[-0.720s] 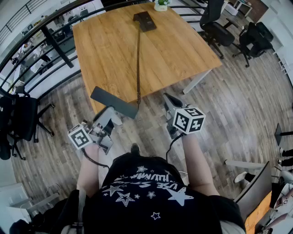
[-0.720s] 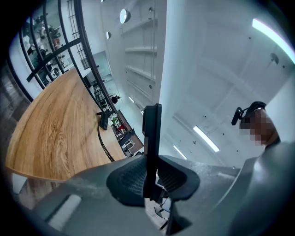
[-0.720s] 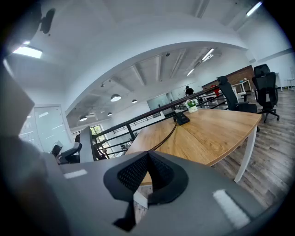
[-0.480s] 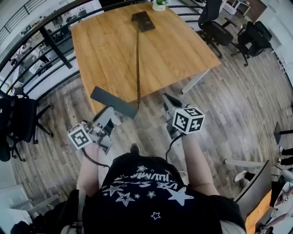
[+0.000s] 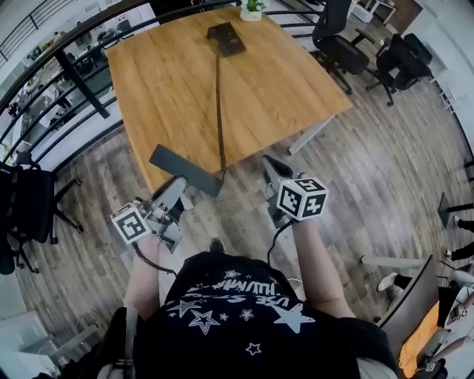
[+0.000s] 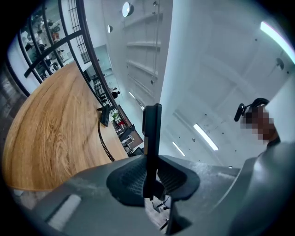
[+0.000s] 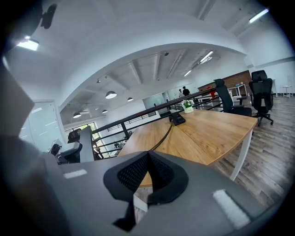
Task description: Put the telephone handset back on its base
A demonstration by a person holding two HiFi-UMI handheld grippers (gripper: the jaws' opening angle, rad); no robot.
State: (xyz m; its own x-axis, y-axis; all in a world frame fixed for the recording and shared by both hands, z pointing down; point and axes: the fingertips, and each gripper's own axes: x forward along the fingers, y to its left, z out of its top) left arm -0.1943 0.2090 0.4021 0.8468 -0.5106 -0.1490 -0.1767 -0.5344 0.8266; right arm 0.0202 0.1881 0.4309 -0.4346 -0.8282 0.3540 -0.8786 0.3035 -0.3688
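The dark grey telephone handset (image 5: 185, 169) hangs in the air just off the near edge of the wooden table (image 5: 281, 81), and my left gripper (image 5: 175, 191) is shut on it. In the left gripper view the handset (image 6: 151, 133) stands edge-on between the pads. Its coiled cord (image 5: 219, 104) runs straight across the tabletop to the black telephone base (image 5: 226, 38) at the far edge. The base also shows in the left gripper view (image 6: 105, 116) and the right gripper view (image 7: 176, 119). My right gripper (image 5: 272, 166) is shut and holds nothing, beside the handset.
A small potted plant (image 5: 252, 9) stands behind the base. Black office chairs (image 5: 348, 41) are at the far right and another (image 5: 29, 200) at the left. A dark railing (image 5: 67, 66) runs along the table's left side. Wood floor lies below.
The whole view has drifted slightly, so the table sits a little further left and up. The handset stays gripped in the left gripper; the right gripper has barely moved.
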